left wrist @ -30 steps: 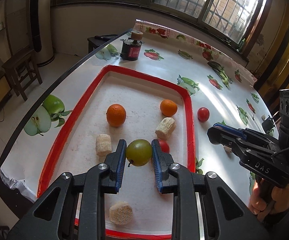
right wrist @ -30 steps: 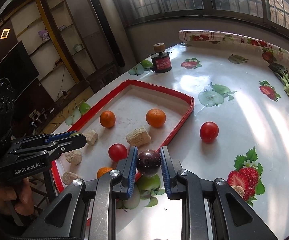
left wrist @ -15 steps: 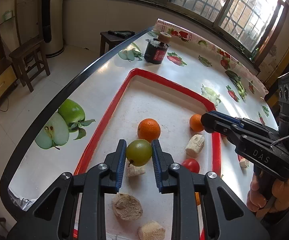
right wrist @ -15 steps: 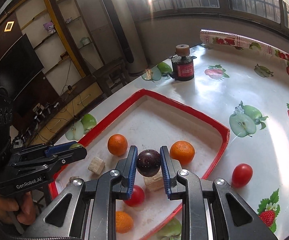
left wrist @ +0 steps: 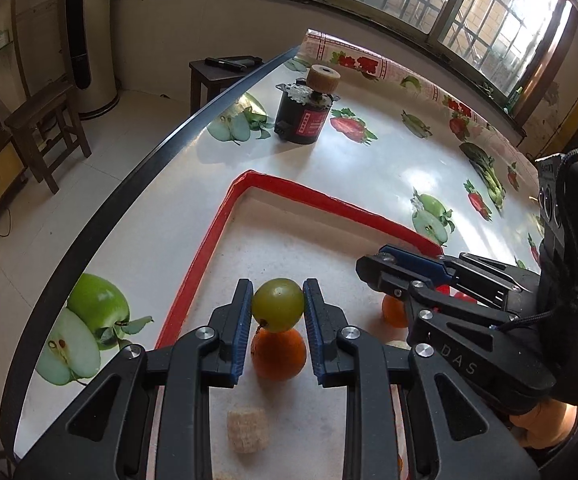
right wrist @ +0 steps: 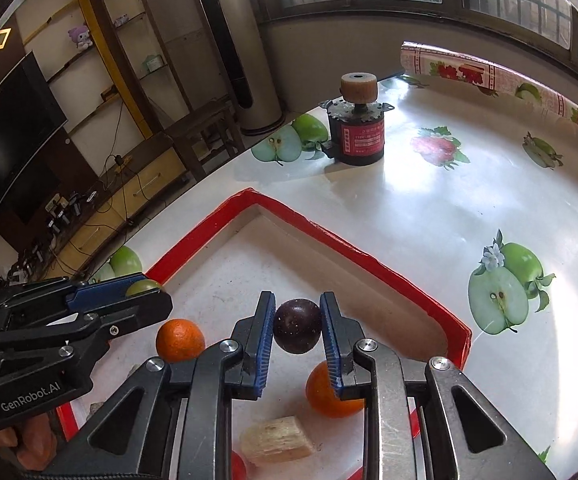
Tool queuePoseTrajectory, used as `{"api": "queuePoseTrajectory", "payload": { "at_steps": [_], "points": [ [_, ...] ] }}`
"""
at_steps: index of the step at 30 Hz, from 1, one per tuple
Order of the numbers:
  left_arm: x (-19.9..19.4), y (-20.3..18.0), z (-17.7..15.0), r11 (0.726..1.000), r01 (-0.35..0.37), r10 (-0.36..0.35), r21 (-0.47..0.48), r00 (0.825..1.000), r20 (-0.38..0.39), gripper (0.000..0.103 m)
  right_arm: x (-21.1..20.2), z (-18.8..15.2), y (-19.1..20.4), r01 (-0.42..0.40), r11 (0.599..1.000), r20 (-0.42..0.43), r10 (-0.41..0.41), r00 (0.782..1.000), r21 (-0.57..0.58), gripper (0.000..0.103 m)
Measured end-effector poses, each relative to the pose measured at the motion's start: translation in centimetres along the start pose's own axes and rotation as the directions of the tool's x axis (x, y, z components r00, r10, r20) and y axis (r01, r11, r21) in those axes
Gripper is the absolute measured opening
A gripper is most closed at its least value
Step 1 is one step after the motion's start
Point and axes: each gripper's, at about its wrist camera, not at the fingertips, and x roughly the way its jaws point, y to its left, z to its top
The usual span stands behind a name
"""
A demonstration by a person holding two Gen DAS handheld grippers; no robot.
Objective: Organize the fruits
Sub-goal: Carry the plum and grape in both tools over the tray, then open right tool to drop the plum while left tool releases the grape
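My left gripper (left wrist: 278, 304) is shut on a green grape-like fruit (left wrist: 278, 305), held above the red-rimmed tray (left wrist: 209, 240), over an orange (left wrist: 279, 354). My right gripper (right wrist: 297, 330) is shut on a dark purple fruit (right wrist: 297, 331), held above the same tray (right wrist: 369, 258) near its far end. Below it lie an orange (right wrist: 329, 394) and another orange (right wrist: 180, 340) to the left. The right gripper shows in the left wrist view (left wrist: 373, 270); the left gripper shows in the right wrist view (right wrist: 157, 300).
A black motor with a cork-coloured wheel (left wrist: 305, 114) stands on the fruit-print tablecloth beyond the tray. Beige cut pieces (left wrist: 247, 434) (right wrist: 277, 440) lie in the tray. The table edge (left wrist: 129, 176) runs along the left, with stools and floor beyond.
Both grippers have moved forward over the tray toward its far end, each still holding its fruit. The tray's near fruits have slid down out of view.
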Motion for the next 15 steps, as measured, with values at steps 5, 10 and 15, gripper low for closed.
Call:
{"api": "queuePoseTrajectory", "payload": {
  "at_steps": [5,10,15],
  "points": [
    [2.1,-0.6,0.4,1.0,-0.019,0.019,0.017,0.999,-0.04,0.023,1.0,-0.3,-0.9,0.014,1.0,-0.025,-0.014,1.0,0.005,0.023],
    [3.5,-0.2,0.2,0.999,-0.031,0.032,0.013,0.997,-0.075,0.023,1.6,-0.5,-1.5,0.012,1.0,-0.037,-0.012,0.999,0.003,0.024],
    [3.9,-0.1,0.1,0.999,-0.036,0.037,0.005,0.996,-0.084,0.023,2.0,-0.8,-1.6,0.01,1.0,-0.044,-0.009,0.999,0.009,0.027]
  ]
}}
